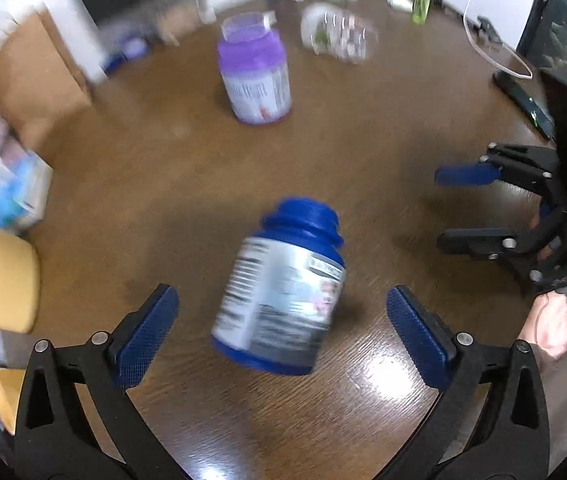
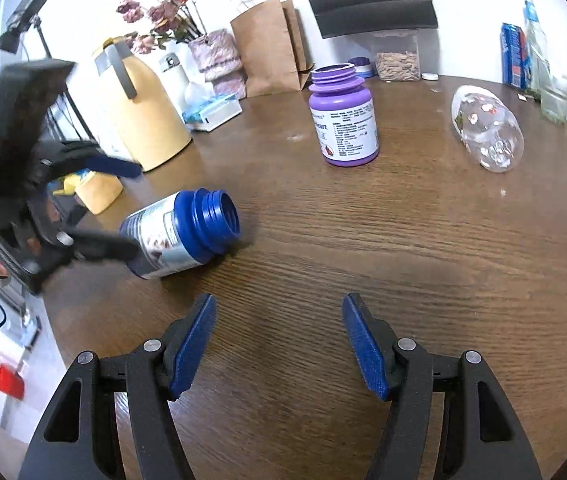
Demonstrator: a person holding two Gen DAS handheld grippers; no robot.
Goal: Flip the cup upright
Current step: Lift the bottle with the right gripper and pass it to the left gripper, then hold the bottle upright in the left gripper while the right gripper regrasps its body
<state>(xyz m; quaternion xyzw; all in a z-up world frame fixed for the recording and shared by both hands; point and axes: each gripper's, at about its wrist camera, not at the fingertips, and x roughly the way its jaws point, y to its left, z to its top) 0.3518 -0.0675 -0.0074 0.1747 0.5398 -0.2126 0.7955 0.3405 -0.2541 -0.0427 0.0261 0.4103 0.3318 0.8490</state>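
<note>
Broadly, the wooden table (image 2: 403,248) carries the blue bottle (image 1: 283,296), lying on its side, mouth toward twelve o'clock, between the released left gripper (image 1: 283,328). At three o'clock, the right gripper (image 2: 279,344) gapes empty.

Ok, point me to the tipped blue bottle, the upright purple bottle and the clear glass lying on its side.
blue bottle (image 2: 171,236): right wrist view, on its label.
purple bottle (image 2: 343,128): right wrist view, on its label.
clear glass (image 2: 487,132): right wrist view, mid body.
</note>
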